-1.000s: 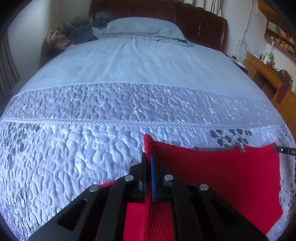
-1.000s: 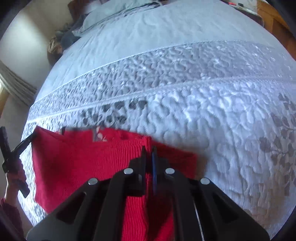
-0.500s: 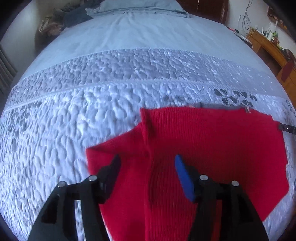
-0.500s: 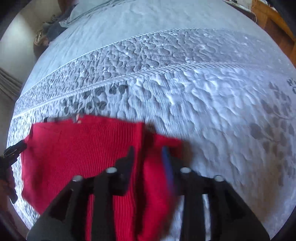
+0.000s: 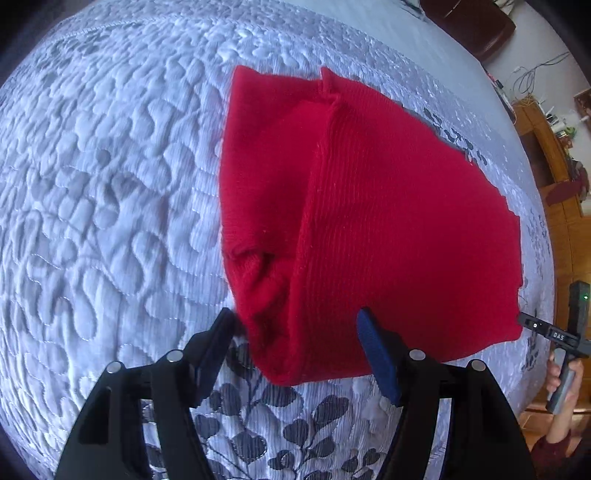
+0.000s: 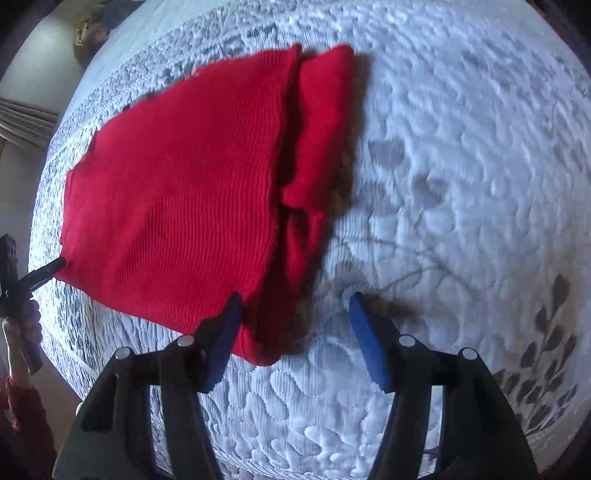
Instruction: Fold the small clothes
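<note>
A red knit garment [image 5: 369, 221] lies flat on the quilted bedspread [image 5: 92, 184], with one side folded over along a ridge. It also shows in the right wrist view [image 6: 177, 192]. My left gripper [image 5: 295, 325] is open and empty, its jaws wide apart just above the garment's near left corner. My right gripper [image 6: 293, 310] is open and empty above the garment's near right corner. Each gripper's tip shows at the edge of the other's view, the right one [image 5: 535, 326] and the left one [image 6: 48, 271], close to the garment's corners.
The white-grey quilted spread [image 6: 461, 184] has dark leaf prints near the front edge. A wooden desk with clutter [image 5: 554, 155] stands to the right of the bed. Dark clothes [image 6: 99, 18] lie at the far head end.
Both grippers were shut on the garment's top corners a second ago. They opened, let the cloth drop flat on the bed, and drew back toward its near edge.
</note>
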Tool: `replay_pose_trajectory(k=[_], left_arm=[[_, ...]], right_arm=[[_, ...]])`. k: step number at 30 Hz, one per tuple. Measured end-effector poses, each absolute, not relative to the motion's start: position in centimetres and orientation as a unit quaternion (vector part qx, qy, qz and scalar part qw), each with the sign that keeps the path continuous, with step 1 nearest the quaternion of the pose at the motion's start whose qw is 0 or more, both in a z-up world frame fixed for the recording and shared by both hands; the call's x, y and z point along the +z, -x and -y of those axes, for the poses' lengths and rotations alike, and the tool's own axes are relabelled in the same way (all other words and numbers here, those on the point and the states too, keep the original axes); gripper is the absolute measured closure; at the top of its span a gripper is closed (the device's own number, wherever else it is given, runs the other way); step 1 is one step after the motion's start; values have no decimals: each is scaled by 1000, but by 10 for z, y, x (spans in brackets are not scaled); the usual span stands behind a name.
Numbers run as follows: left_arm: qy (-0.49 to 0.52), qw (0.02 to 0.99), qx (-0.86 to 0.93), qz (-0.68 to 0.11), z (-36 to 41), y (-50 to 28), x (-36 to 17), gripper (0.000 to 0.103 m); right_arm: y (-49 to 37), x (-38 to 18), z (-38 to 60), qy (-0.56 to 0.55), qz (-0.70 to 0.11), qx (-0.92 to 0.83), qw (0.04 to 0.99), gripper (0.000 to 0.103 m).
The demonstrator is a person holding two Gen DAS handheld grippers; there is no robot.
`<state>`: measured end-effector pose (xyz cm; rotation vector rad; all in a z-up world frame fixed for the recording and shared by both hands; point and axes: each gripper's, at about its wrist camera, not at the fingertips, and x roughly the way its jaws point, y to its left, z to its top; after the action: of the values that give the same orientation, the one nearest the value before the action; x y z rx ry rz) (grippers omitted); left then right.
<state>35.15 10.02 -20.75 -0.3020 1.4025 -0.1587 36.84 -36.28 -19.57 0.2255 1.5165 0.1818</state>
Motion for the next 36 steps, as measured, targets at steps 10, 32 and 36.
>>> replay_pose_trajectory(k=[10,32,36], left_arm=[[95,762,-51,-638,-67,-359,-214,65],[138,761,-80,-628,-78,-230,-160,89],[147,760,-92,-626,-76,-185,-156,89]], right_arm=[[-361,-207,336,-122,-691,99,706,75],[-239,-141,356,-118,-675,144,714,93],[-197,-139,362,-114,-676,148,713,93]])
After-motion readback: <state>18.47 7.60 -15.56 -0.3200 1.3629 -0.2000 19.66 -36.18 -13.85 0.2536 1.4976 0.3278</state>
